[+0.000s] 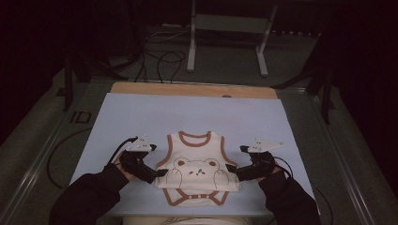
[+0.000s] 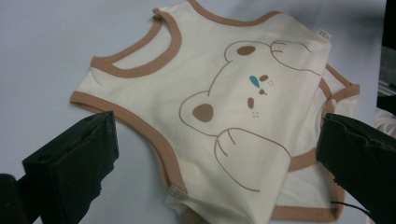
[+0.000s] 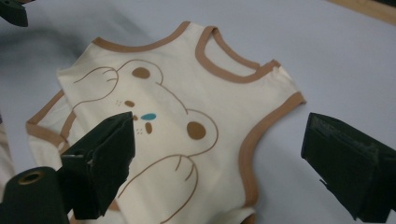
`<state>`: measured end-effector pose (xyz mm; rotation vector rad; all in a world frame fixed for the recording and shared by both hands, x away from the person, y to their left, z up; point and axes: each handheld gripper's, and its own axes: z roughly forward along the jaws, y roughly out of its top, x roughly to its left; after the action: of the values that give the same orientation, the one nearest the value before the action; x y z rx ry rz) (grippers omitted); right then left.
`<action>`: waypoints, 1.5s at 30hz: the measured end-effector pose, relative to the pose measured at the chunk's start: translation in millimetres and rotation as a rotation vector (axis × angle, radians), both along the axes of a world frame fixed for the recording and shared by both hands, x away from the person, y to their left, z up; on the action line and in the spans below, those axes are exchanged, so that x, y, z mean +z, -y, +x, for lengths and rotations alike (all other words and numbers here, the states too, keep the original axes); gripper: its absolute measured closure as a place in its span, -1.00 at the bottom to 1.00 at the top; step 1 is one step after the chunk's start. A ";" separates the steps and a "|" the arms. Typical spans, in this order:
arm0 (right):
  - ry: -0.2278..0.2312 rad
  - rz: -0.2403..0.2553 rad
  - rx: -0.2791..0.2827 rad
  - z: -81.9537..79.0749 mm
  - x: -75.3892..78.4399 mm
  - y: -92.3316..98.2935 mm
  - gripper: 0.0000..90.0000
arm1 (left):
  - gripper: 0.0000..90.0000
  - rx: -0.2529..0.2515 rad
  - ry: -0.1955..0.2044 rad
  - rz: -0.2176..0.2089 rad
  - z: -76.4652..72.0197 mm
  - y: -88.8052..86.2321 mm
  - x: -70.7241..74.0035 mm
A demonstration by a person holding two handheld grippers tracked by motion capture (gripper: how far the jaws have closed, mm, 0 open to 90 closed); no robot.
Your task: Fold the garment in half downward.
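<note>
High view: a cream baby bodysuit [image 1: 197, 168] lies flat on the blue mat [image 1: 141, 117], neck toward 12 o'clock. The left gripper [image 1: 159, 174] at 9 o'clock and right gripper [image 1: 231, 169] at 3 flank its side seams, equally near, jaws spread, holding nothing.

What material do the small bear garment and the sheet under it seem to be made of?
The bear garment looks like soft, matte knit cotton: it drapes, folds at the lower edge, and carries stitched brown binding. The sheet under it appears a smooth, matte, pale blue mat, perhaps paper or plastic; it lies flat without wrinkles, so I cannot tell which.
</note>
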<state>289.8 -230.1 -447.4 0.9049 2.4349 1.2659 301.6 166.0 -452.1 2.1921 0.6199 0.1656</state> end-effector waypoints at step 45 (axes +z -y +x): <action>-0.046 -0.006 0.000 81.0 -21.2 -19.8 -0.77 | -0.99 0.018 -0.026 0.016 79.5 24.7 -23.7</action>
<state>370.8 -210.4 -468.5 0.9419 2.4721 1.2505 381.0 141.3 -475.8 2.2076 0.6547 0.1520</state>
